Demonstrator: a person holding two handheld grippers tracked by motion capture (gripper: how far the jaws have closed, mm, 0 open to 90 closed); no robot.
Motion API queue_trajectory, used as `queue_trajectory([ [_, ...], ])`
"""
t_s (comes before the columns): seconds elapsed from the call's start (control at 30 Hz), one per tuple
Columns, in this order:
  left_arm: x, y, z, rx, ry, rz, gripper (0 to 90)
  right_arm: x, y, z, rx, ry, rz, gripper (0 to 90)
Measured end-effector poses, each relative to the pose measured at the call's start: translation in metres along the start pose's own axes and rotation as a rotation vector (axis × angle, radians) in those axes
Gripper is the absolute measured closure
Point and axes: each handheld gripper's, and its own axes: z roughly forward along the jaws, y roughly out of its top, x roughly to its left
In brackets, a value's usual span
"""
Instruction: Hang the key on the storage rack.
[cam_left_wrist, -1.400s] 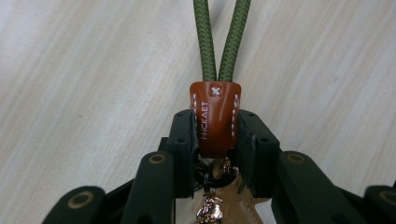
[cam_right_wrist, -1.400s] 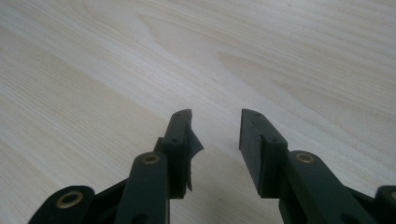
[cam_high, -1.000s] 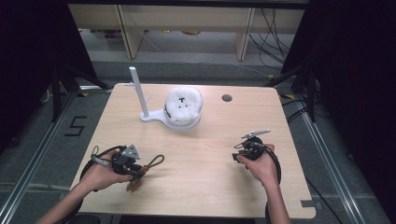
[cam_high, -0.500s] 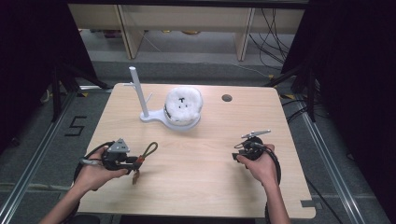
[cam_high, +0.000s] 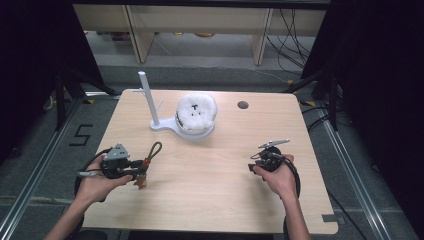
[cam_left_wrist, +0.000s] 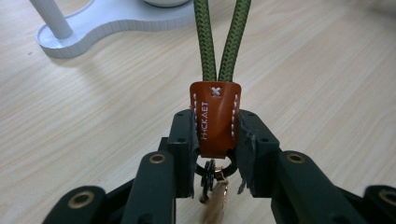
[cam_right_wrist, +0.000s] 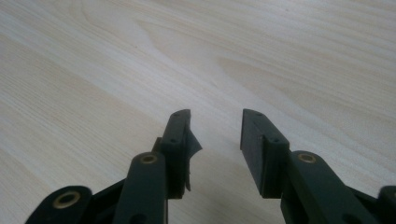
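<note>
The person's left gripper (cam_high: 134, 169) sits near the front left corner of the light wooden table (cam_high: 225, 210), and its jaws are clamped on the orange leather tab (cam_left_wrist: 215, 119) of a keychain. In the left gripper view the pads press on both sides of that tab, which bears stitched edges and a stamped word. A doubled olive-green cord loop (cam_left_wrist: 223, 37) runs out from the top of the tab, away from the jaws, pointing toward the back of the table. Below the tab a small metal ring (cam_left_wrist: 211, 170) and something golden hang between the jaws, too blurred to make out. Farther back stands a white stand (cam_high: 150, 102) with an upright post and a flat base, and a fluffy white plush thing (cam_high: 196, 114) rests just beside it, on the base's far end. The right gripper (cam_high: 261, 161) is held low over the table's right side, well apart from the keychain. Its jaws stand apart with only bare wood between them.
</note>
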Motion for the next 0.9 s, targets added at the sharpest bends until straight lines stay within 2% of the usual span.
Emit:
queue_trajectory([
  [0.03, 0.001, 0.0, -0.001, -0.016, 0.014, -0.012, 68.8, 0.0, 0.0, 0.0, -0.001, 0.001, -0.002, 63.7],
  [0.17, 0.004, -0.001, -0.003, -0.04, 0.014, -0.031, 68.8, 0.0, 0.0, 0.0, -0.003, -0.002, 0.004, 63.7],
  [0.23, 0.003, -0.002, -0.001, -0.091, 0.029, -0.06, 68.9, 0.0, 0.0, 0.001, -0.01, -0.002, -0.001, 63.7],
  [0.27, 0.005, -0.001, -0.004, -0.065, 0.024, -0.053, 68.9, 0.001, 0.0, 0.0, -0.006, -0.002, 0.009, 63.7],
  [0.3, 0.005, -0.002, -0.003, -0.093, 0.03, -0.071, 68.9, 0.001, 0.0, 0.0, -0.008, -0.001, 0.008, 63.7],
  [0.4, 0.006, -0.002, -0.004, -0.103, 0.03, -0.082, 68.9, 0.001, 0.0, -0.001, -0.01, -0.003, 0.01, 63.7],
  [0.43, 0.006, -0.002, -0.004, -0.12, 0.042, -0.087, 69.0, 0.001, 0.0, 0.0, -0.012, -0.01, 0.012, 63.7],
  [0.57, 0.009, -0.002, -0.005, -0.125, 0.048, -0.091, 69.0, 0.001, 0.0, -0.001, -0.013, -0.005, 0.013, 63.6],
  [0.6, 0.01, -0.002, -0.006, -0.136, 0.062, -0.096, 69.0, 0.001, 0.001, -0.001, -0.014, -0.012, 0.014, 63.6],
  [0.9, 0.014, 0.001, -0.007, -0.179, 0.095, -0.111, 69.0, 0.001, 0.001, -0.002, -0.008, -0.006, 0.019, 63.3],
])
